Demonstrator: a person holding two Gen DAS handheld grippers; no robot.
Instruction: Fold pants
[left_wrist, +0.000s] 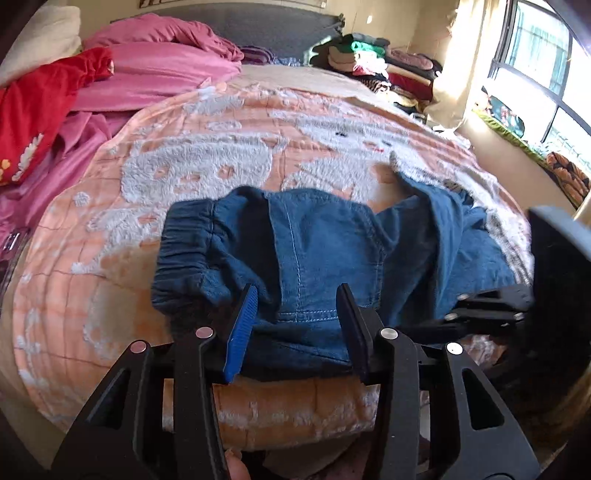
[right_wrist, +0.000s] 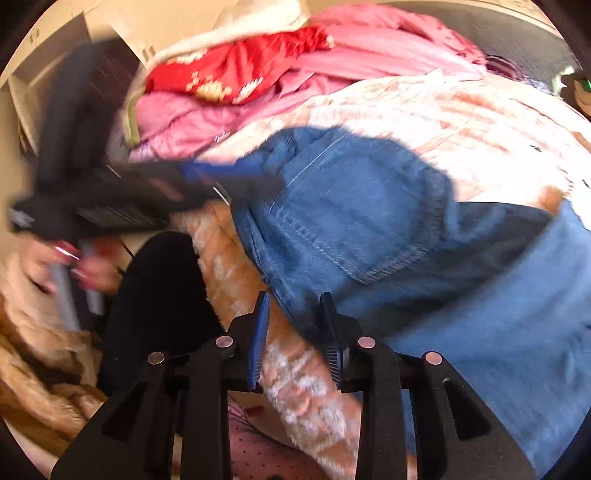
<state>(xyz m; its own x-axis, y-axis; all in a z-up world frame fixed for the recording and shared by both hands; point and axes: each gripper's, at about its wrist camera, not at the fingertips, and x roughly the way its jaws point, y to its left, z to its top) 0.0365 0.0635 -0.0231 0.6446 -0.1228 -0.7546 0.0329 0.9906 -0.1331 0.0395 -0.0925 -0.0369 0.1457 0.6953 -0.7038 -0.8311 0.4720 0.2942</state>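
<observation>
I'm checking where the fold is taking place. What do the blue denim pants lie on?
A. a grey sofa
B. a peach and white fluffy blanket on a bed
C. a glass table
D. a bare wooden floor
B: the blue denim pants rest on the peach and white fluffy blanket that covers the bed, with pink bedding piled behind.

1. Pants (left_wrist: 314, 240): blue denim cloth, matt, pale stitched seams, gathered elastic waistband.
2. Blanket (left_wrist: 207, 173): peach and white plush fleece, fuzzy nap.
3. Left gripper (left_wrist: 299, 317): matt black plastic, ribbed blue pad, shiny metal pins.
4. Bedding (left_wrist: 159, 66): pink cloth, soft sheen.
</observation>
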